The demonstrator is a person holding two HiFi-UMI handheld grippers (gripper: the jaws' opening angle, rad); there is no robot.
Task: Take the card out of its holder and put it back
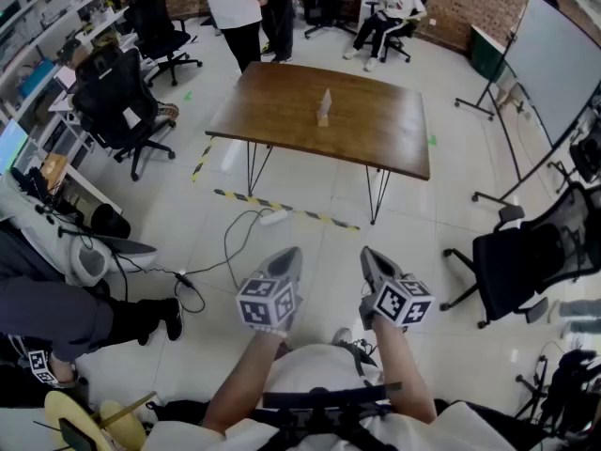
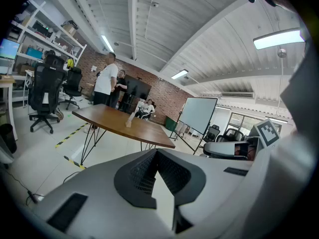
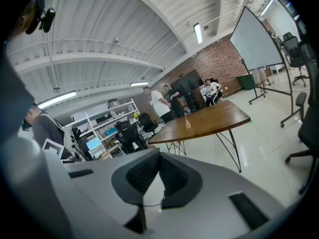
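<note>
A small pale card stands upright in its holder (image 1: 324, 108) near the middle of a brown wooden table (image 1: 282, 101), well across the floor from me. It shows small in the left gripper view (image 2: 129, 121) and in the right gripper view (image 3: 187, 124). My left gripper (image 1: 290, 255) and right gripper (image 1: 369, 255) are held side by side over the floor, far short of the table, both pointing toward it. The left gripper (image 2: 157, 153) is shut with nothing between its pads. The right gripper (image 3: 159, 156) is likewise shut and empty.
Black office chairs stand at the left (image 1: 117, 101) and right (image 1: 526, 256). A whiteboard (image 1: 554, 64) is at the far right. A cable and power strip (image 1: 272, 216) and striped tape (image 1: 319, 218) lie on the floor before the table. People stand (image 1: 235, 7) and sit (image 1: 390, 12) beyond it.
</note>
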